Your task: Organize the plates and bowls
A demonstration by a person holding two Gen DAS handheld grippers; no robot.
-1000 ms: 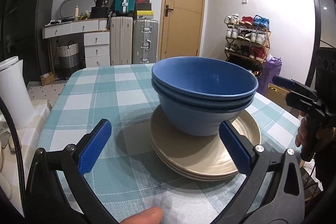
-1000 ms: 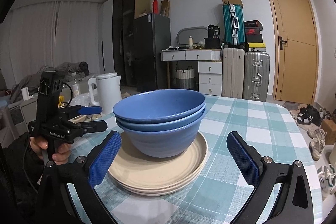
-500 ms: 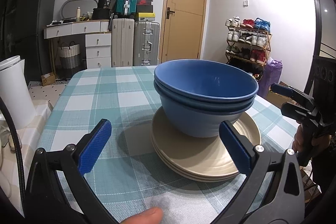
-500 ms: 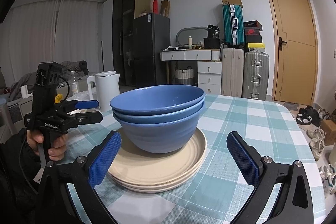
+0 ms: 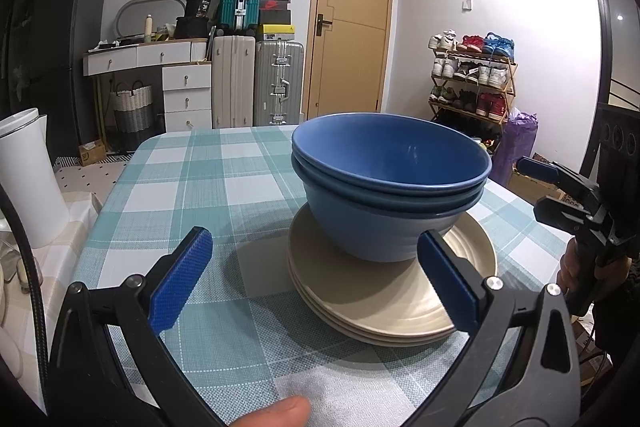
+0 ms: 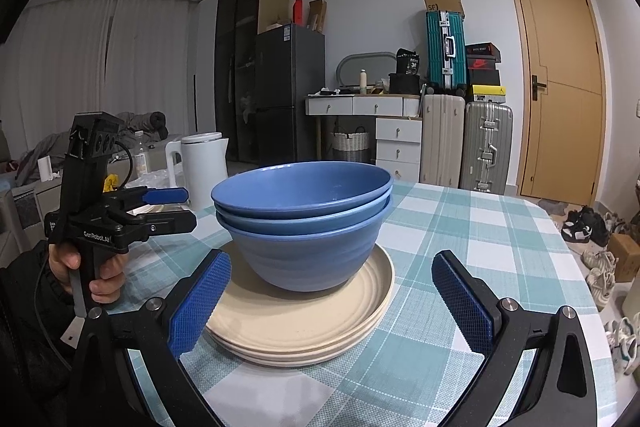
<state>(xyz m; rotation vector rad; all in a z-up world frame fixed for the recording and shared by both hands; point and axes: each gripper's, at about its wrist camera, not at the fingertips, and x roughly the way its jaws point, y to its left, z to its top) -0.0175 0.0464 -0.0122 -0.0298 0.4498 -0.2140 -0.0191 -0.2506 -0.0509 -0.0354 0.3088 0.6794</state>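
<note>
Three nested blue bowls [image 5: 390,183] sit on a stack of three beige plates [image 5: 384,307] on the checked tablecloth [image 5: 224,187]. The bowls [image 6: 304,211] and the plates [image 6: 304,323] also show in the right wrist view. My left gripper [image 5: 316,279] is open and empty, a little short of the stack on its near side. My right gripper [image 6: 330,301] is open and empty, close to the plates' rim from the other side. Each gripper shows in the other's view, the right one [image 5: 560,195] and the left one [image 6: 160,207], both held above the table beside the stack.
A white electric kettle [image 6: 202,171] stands on a side surface left of the table and also shows in the left wrist view [image 5: 28,183]. Suitcases [image 5: 260,83], a drawer unit [image 5: 188,95], a door and a shoe rack [image 5: 470,83] line the far walls.
Both views have lowered slightly toward table level and the stack looks a little closer. The bowls and plates have not moved. Both grippers stay open.
</note>
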